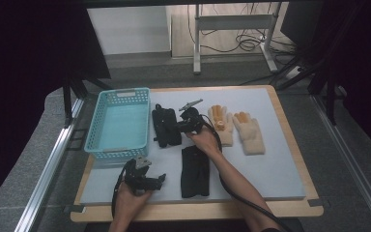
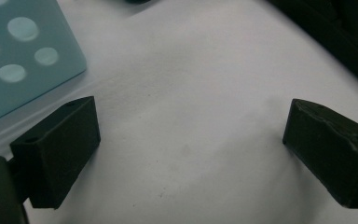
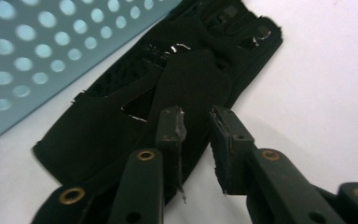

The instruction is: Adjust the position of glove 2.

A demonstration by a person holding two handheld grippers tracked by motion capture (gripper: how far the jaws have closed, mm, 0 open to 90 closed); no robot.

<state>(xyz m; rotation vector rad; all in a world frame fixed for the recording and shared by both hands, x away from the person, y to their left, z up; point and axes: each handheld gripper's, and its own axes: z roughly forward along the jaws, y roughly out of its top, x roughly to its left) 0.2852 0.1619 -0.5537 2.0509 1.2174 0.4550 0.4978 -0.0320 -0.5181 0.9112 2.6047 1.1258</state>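
Observation:
A black glove (image 1: pixel 165 125) lies flat on the pale mat, right beside a teal basket (image 1: pixel 121 93). My right gripper (image 1: pixel 179 127) hovers at this glove's right edge. In the right gripper view its jaws (image 3: pixel 196 116) stand a narrow gap apart over the black glove (image 3: pixel 168 84), open, with nothing pinched between the pads. A second black glove (image 1: pixel 195 171) lies nearer the front, under my right forearm. My left gripper (image 1: pixel 158 179) rests at the front left of the mat, its jaws wide open (image 2: pixel 191 144) over bare mat.
Two cream gloves (image 1: pixel 222 124) (image 1: pixel 249 133) lie side by side right of my right hand. The teal basket (image 3: pixel 37 51) (image 2: pixel 18 56) has perforated walls and holds nothing. The second black glove's dark edge (image 2: pixel 335 32) crosses the left gripper view's corner. A wooden table rim (image 1: pixel 290 135) borders the mat.

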